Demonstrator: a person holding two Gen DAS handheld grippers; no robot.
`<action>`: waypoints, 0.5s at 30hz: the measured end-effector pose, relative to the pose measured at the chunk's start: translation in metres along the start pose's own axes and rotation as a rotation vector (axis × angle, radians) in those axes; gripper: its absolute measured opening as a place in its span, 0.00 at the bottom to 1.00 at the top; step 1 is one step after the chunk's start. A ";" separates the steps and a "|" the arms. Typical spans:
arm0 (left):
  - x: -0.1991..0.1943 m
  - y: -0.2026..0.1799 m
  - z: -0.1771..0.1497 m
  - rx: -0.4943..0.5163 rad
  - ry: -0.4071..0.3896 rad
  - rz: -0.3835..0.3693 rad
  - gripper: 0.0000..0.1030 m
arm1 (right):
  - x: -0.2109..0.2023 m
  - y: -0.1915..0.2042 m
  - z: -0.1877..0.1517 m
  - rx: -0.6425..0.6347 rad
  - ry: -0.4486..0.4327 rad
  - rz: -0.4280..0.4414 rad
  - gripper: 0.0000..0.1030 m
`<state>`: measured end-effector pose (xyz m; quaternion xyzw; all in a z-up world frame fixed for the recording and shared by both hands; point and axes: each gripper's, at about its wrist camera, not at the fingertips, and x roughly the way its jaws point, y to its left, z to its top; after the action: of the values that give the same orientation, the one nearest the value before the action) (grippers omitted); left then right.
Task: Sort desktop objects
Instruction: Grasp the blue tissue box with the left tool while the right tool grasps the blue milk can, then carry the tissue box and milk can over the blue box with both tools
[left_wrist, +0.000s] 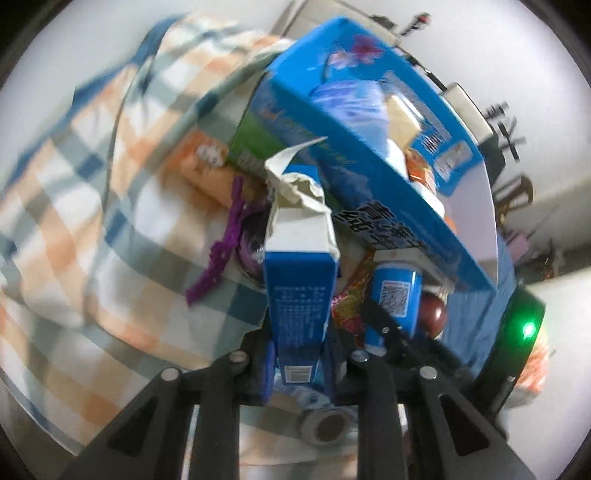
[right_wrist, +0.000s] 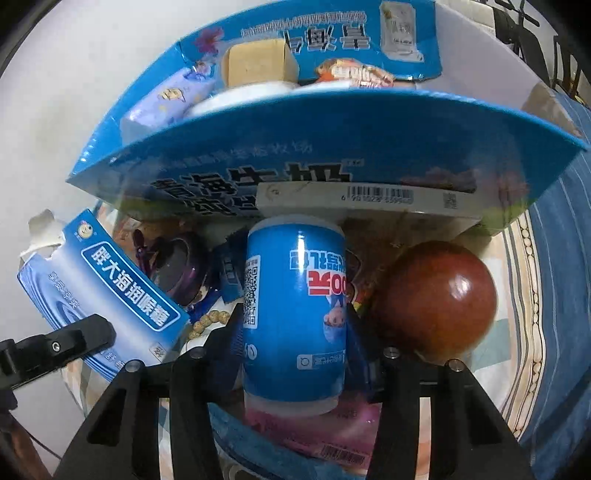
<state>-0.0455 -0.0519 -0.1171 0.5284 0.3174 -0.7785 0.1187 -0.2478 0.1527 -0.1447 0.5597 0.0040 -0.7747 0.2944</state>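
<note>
While both grippers hold something, sorting is under way beside the big blue carton (right_wrist: 332, 140).

With its jaws narrow, the left gripper (left_wrist: 300, 354) clamps a small blue box (left_wrist: 299, 295) with a torn flap, seemingly lifting it clear. Half-wide, the right gripper (right_wrist: 295, 343) brackets a blue can (right_wrist: 295, 314), a red apple (right_wrist: 436, 299) just right. Only the left view shows the plaid cloth (left_wrist: 92, 184); only the right view reveals beads (right_wrist: 210, 319) and the carton's contents.
</note>
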 end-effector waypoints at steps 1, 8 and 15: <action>-0.005 -0.004 -0.002 0.029 -0.012 0.009 0.20 | -0.005 -0.001 -0.002 -0.004 -0.011 0.002 0.50; -0.037 -0.032 -0.008 0.265 -0.120 0.045 0.20 | -0.070 -0.018 -0.017 -0.007 -0.116 0.109 0.50; -0.052 -0.088 0.017 0.344 -0.197 -0.004 0.20 | -0.130 -0.029 0.013 0.052 -0.279 0.164 0.50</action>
<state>-0.0828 -0.0026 -0.0341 0.4614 0.1674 -0.8695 0.0556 -0.2469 0.2313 -0.0362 0.4527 -0.1027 -0.8179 0.3399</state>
